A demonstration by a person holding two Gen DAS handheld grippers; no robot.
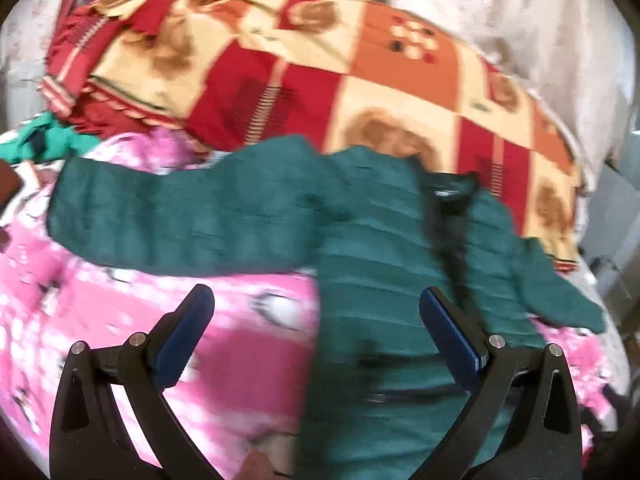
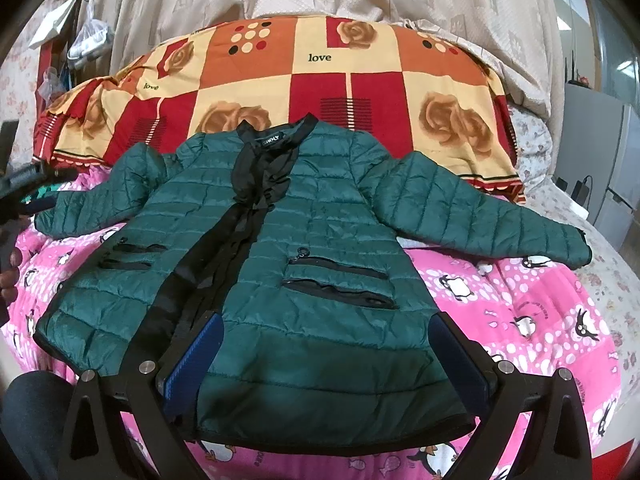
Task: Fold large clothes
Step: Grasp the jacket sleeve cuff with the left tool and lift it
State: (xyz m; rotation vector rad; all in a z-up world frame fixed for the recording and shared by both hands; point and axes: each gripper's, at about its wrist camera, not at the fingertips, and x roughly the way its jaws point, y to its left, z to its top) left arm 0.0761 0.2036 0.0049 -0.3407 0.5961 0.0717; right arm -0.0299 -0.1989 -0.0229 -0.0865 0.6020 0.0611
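Right claw [image 2: 326, 356]: wide apart and empty, its blue pads [image 2: 192, 358] hovering low over the hem of the green jacket [image 2: 320, 240], which looks just beneath them.
Left claw [image 1: 316, 336]: also spread wide, nothing between the fingers; its view is smeared with motion blur, so the exact height above the cloth cannot be told.
Jacket: lies front up on the pink penguin blanket [image 2: 520, 300] of the bed, collar toward the red-and-orange patchwork pillow [image 2: 320, 68], both sleeves spread out to the sides, black zipper placket partly open.
Step in hand: likely the first fold, with nothing folded yet.
Doing it well: pinch only the top layer at a hem corner or a sleeve cuff, lift enough to clear the quilting, and carry it straight across so the slippery shell does not bunch.
Left hand pose: tilted forward over the jacket's left side, near the outstretched sleeve [image 1: 180, 216].
Right hand pose: level, aimed up the jacket's length from the hem.
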